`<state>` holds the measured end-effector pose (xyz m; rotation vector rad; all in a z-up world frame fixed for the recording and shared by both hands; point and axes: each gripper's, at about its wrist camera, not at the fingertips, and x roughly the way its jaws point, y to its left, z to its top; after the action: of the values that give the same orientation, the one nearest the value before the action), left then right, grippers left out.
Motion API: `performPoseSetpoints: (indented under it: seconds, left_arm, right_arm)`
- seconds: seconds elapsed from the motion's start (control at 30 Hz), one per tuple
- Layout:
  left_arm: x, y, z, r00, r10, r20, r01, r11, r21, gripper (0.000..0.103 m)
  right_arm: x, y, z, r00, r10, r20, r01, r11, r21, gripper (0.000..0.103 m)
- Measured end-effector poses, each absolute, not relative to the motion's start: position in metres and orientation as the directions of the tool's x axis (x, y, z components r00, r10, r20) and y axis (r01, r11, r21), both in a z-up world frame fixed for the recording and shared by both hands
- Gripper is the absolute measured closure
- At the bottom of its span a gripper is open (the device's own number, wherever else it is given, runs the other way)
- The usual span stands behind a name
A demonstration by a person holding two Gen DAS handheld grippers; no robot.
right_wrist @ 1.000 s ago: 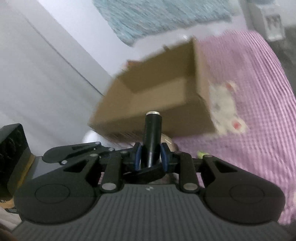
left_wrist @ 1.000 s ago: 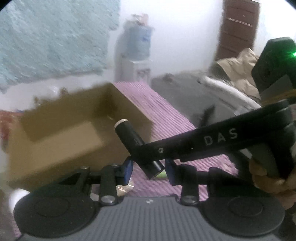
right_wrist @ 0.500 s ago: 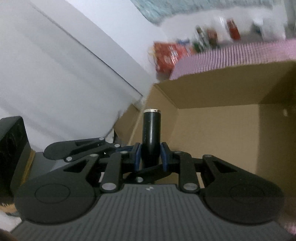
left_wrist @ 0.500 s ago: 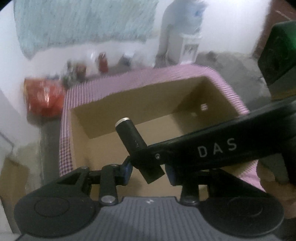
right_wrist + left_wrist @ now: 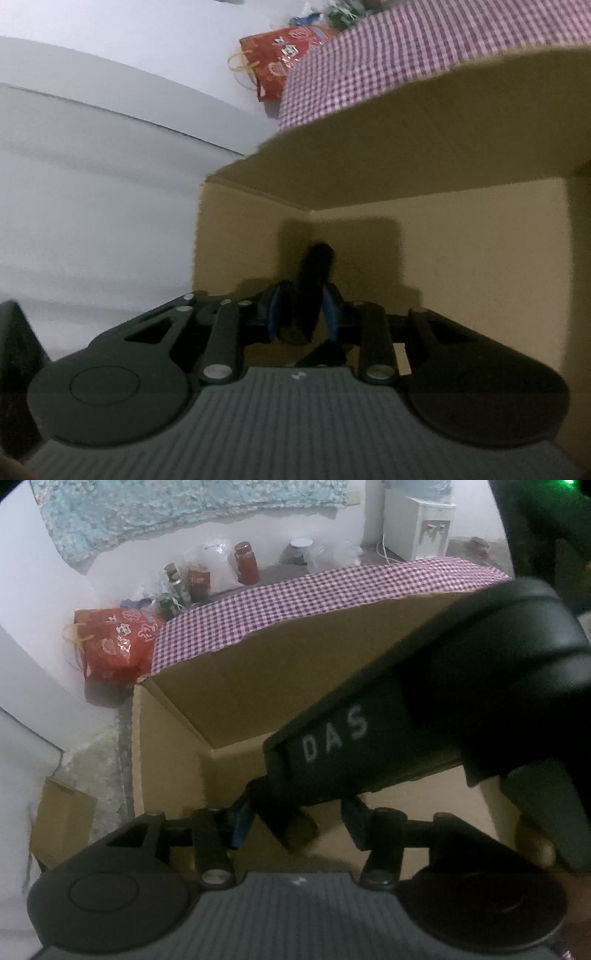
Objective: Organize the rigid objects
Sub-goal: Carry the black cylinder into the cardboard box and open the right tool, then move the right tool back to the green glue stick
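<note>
A black cylinder (image 5: pixel 314 273) hangs inside the open cardboard box (image 5: pixel 443 258), near its left corner. My right gripper (image 5: pixel 303 314) reaches into the box and its jaws are opening. The cylinder stands between the blue pads, with a thin gap at the right pad. In the left wrist view the cylinder's lower end (image 5: pixel 295 830) sits between the fingers of my left gripper (image 5: pixel 295 818). Those jaws are opening too, and both pads stand clear of it. The right gripper's black housing marked DAS (image 5: pixel 369 738) crosses over the box (image 5: pixel 240 686) and hides much of its floor.
The box rests on a purple checked cloth (image 5: pixel 295 602). Beyond it on the floor are a red printed bag (image 5: pixel 110 646), jars (image 5: pixel 245 563) and a white water dispenser (image 5: pixel 417 520). A small cardboard piece (image 5: pixel 62 823) lies at the lower left.
Both grippers have moved over the box and dipped into it. Both pairs of jaws have widened, the left much more. The cylinder now sits loose and lower between the pads.
</note>
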<state>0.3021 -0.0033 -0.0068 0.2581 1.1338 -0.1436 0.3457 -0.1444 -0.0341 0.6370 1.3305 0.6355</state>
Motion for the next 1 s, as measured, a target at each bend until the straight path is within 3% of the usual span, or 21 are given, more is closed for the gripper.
performPoseSetpoints:
  seconds: [0.17, 0.5, 0.73, 0.87, 1.0]
  left_arm:
    - [0.290, -0.005, 0.006, 0.456, 0.007, -0.890, 0.246, 0.960, 0.133, 0.040]
    - [0.231, 0.008, 0.080, 0.581, -0.072, -0.811, 0.211, 0.975, 0.064, 0.034]
    - [0.155, -0.005, 0.109, 0.617, -0.201, -0.761, 0.286, 0.958, -0.021, 0.030]
    - [0.108, -0.032, 0.097, 0.596, -0.307, -0.742, 0.372, 0.925, -0.085, 0.027]
    - [0.076, -0.072, 0.058, 0.548, -0.383, -0.743, 0.470, 0.877, -0.105, 0.027]
  right_arm:
    - [0.340, -0.160, -0.030, 0.153, 0.753, -0.641, -0.029, 0.651, 0.758, 0.062]
    - [0.285, -0.240, 0.033, 0.282, 0.806, -0.521, -0.083, 0.561, 0.823, 0.060]
    - [0.204, -0.320, 0.078, 0.386, 0.820, -0.422, -0.189, 0.518, 0.834, 0.059]
    - [0.152, -0.360, 0.084, 0.438, 0.781, -0.446, -0.236, 0.579, 0.781, 0.058]
    - [0.122, -0.378, 0.056, 0.453, 0.724, -0.519, -0.237, 0.659, 0.714, 0.057]
